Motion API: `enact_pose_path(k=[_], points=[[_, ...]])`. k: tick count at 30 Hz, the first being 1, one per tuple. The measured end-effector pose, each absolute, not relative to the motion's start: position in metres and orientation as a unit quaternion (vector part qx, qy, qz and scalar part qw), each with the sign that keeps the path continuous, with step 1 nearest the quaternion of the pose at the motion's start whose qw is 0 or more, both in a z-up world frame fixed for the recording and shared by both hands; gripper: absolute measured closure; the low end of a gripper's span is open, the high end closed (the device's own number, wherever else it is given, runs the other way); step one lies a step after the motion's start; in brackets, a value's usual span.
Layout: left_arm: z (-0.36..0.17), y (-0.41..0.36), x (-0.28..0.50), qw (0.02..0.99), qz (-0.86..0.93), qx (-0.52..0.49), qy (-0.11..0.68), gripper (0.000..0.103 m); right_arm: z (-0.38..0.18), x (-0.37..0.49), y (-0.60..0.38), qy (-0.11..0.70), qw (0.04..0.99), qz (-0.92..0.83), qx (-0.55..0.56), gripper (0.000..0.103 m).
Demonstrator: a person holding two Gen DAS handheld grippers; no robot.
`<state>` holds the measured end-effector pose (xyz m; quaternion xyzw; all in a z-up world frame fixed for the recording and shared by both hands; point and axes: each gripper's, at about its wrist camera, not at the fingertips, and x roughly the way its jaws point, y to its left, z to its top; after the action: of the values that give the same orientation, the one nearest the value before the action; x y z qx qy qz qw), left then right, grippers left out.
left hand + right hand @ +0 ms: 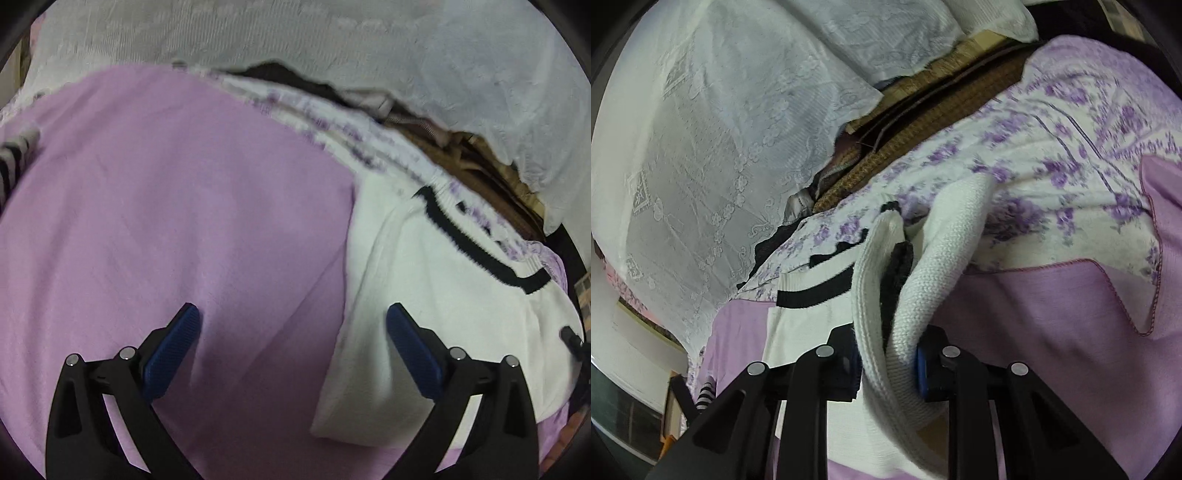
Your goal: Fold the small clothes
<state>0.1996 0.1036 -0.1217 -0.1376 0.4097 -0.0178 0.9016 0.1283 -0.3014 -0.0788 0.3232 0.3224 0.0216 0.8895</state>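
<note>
right gripper [886,363] clenched on a raised fold of the white knit garment [908,280] | left gripper [293,332] released, fingers wide apart over the lilac sheet [166,221] | garment with black stripe [476,247] lies on sheet, beside floral cover [1052,147]

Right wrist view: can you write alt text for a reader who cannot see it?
The right claw is shut on a bunched fold of a white knit garment with black stripes, lifting it off a lilac sheet. Behind lie a purple floral cover and white lace fabric.
</note>
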Motion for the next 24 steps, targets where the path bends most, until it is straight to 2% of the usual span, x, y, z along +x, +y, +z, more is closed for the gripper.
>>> enact_pose_path(k=[4, 8, 18, 24], points=[[-0.118, 0.086, 0.194, 0.911, -0.025, -0.085, 0.403, 0.005, -0.065, 0.133, -0.279, 0.322, 0.896, 0.016, 0.306, 0.080], [-0.115, 0.084, 0.194, 0.911, -0.031, -0.074, 0.403, 0.005, -0.054, 0.139, -0.260, 0.326, 0.897, 0.011, 0.297, 0.080], [-0.109, 0.113, 0.201, 0.906, -0.005, -0.116, 0.406, 0.005, -0.040, 0.152, -0.228, 0.337, 0.891, 0.009, 0.303, 0.080], [-0.110, 0.147, 0.208, 0.892, 0.005, -0.184, 0.412, 0.005, -0.031, 0.159, -0.204, 0.339, 0.891, 0.018, 0.302, 0.080]])
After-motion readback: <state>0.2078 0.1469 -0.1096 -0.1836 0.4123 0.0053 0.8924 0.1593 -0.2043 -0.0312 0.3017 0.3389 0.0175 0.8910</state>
